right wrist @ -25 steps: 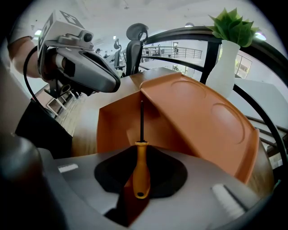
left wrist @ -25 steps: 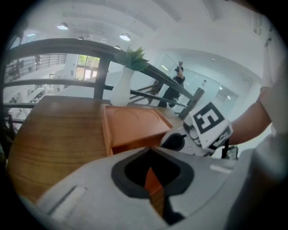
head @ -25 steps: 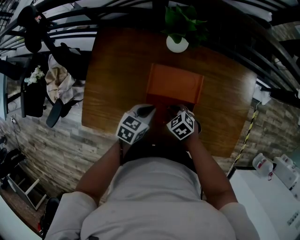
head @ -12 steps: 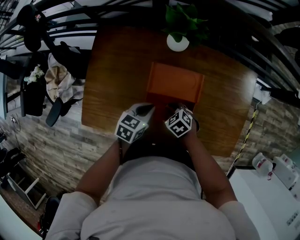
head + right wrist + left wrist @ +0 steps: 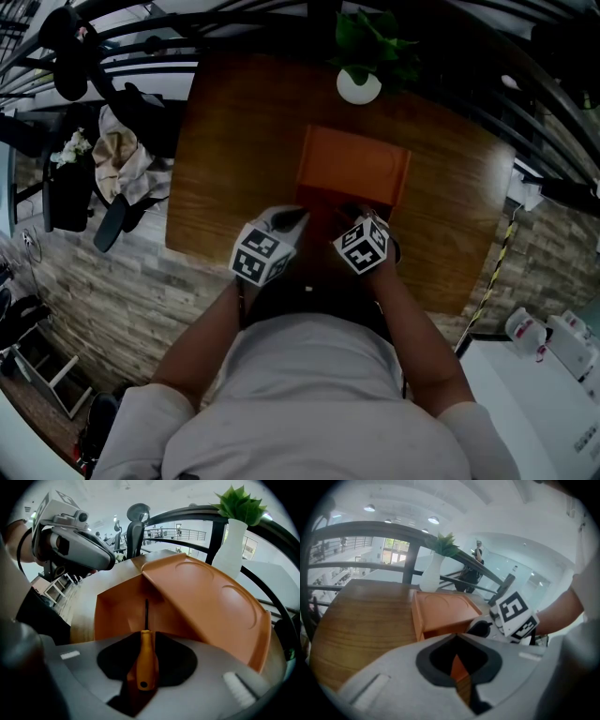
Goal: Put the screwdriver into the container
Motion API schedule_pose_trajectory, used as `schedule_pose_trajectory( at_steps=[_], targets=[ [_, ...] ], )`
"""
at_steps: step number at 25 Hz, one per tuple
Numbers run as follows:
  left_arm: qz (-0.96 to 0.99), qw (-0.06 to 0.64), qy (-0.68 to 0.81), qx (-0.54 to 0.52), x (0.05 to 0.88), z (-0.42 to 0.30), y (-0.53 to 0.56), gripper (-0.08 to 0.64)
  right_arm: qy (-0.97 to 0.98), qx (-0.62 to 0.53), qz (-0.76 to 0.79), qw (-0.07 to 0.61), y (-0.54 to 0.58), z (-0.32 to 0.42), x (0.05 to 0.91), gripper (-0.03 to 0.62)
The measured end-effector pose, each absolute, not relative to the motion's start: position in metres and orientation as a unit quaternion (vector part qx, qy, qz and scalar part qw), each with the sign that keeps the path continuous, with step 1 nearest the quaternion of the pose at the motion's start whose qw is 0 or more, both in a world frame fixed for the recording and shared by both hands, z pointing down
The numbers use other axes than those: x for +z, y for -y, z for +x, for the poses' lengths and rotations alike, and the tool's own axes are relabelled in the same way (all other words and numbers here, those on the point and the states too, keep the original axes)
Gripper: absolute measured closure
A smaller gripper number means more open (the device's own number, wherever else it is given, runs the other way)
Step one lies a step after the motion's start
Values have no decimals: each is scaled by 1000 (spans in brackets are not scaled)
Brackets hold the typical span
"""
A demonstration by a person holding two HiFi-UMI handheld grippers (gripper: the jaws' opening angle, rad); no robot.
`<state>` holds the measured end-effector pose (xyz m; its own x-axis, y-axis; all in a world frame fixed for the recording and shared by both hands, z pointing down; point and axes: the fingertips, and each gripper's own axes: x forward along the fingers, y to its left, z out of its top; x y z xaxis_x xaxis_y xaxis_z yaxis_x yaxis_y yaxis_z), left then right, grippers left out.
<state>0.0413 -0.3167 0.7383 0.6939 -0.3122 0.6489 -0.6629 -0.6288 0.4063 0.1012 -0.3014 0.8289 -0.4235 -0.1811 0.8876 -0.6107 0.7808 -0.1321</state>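
Observation:
An orange-handled screwdriver (image 5: 146,658) is pinched between the jaws of my right gripper (image 5: 146,637). Its dark shaft points down into the open orange container (image 5: 122,606), whose lid (image 5: 206,597) leans open to the right. In the head view the container (image 5: 352,169) sits mid-table, and my right gripper (image 5: 360,225) is at its near edge. My left gripper (image 5: 286,225) hovers beside it on the left, over the container's near left corner (image 5: 440,613). The left gripper (image 5: 457,641) is shut with nothing in it.
A white vase with a green plant (image 5: 358,86) stands at the far edge of the wooden table (image 5: 234,159), behind the container. Dark railings run beyond the table. Chairs and a draped cloth (image 5: 117,159) lie off the table's left side.
Almost nothing has changed. The right gripper, with the screwdriver in it, has shifted very slightly at the container's near edge; the left gripper stays put.

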Motion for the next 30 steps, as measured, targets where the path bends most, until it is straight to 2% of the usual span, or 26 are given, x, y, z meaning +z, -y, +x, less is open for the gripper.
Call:
schedule_pose_trajectory(
  at_steps=[8,14,16,30],
  targets=[
    [868,313,277,270,726,42,309,555,819,225,272,453,304,103,804,488],
    [881,289,267,264,704,42,301,555,827,219,294,427,294,101,774,559],
    [884,282,264,263,694,41,299,555,833,207,308,411,294,100,759,584],
    [926,195,230,225,587,27,268,555,850,174,423,261,262,94,608,584]
  ],
)
